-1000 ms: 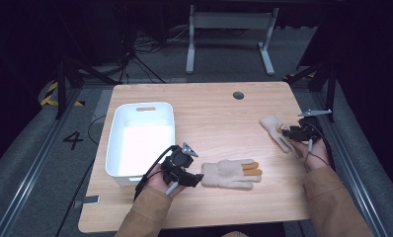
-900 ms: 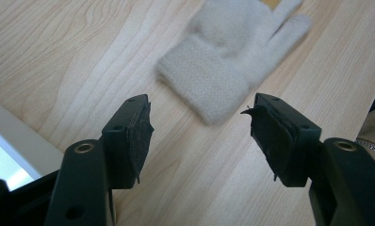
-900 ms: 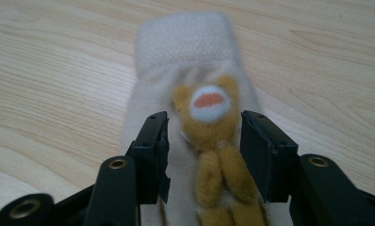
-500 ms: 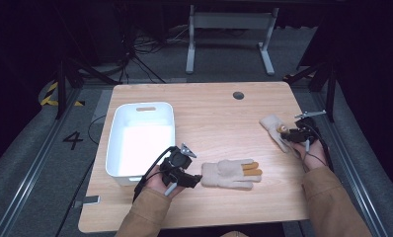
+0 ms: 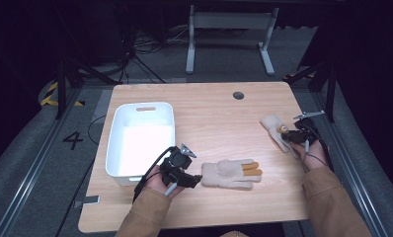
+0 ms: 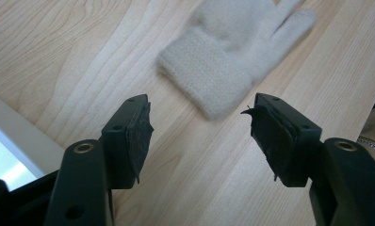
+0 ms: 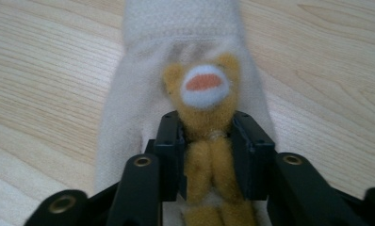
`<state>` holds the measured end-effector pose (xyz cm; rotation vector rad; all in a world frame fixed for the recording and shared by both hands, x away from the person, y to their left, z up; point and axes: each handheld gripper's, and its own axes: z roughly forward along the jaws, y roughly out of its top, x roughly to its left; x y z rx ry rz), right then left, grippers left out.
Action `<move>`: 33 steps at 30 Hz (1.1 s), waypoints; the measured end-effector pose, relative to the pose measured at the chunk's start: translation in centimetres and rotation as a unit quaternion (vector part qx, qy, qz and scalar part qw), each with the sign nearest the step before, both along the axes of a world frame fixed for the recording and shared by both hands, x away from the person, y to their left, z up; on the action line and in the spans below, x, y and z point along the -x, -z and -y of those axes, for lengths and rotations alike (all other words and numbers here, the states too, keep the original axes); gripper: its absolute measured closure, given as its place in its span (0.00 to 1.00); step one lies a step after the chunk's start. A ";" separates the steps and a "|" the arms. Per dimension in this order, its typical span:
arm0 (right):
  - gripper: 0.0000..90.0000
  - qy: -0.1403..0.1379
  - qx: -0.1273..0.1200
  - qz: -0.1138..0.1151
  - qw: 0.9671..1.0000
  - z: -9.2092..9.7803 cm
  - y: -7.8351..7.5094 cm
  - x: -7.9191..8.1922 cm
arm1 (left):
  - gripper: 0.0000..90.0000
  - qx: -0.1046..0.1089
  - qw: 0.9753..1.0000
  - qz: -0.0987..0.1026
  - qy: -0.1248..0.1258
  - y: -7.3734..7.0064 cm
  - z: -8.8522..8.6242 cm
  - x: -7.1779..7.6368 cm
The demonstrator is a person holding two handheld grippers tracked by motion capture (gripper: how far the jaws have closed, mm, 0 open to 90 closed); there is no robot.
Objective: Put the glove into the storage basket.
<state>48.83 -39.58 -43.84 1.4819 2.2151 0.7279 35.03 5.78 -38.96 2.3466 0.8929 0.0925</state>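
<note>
A cream knit glove with orange fingertips lies flat near the table's front middle. Its cuff points at my left gripper, which stands open just short of it with nothing between the jaws. A second cream glove lies at the right side of the table. It carries a tan bear-face ornament. My right gripper is shut on that glove's tan plush part just below the bear face.
A white bin stands at the table's left, close behind my left gripper; its edge shows in the left gripper view. A round grommet sits near the far edge. Bare wood lies between the two gloves.
</note>
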 end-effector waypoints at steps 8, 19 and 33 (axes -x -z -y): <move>0.84 -0.014 0.000 0.000 1.000 -0.2 -0.5 0.3 | 0.43 0.000 1.000 0.000 0.002 0.0 0.0 -0.1; 0.85 -0.067 -0.031 -0.001 0.997 -0.5 -3.7 1.7 | 0.43 0.000 1.000 -0.001 0.012 0.0 0.7 -0.4; 0.86 -0.148 -0.020 0.016 0.989 -1.9 -7.3 4.6 | 0.43 0.001 1.000 -0.001 0.028 -0.1 1.6 -0.8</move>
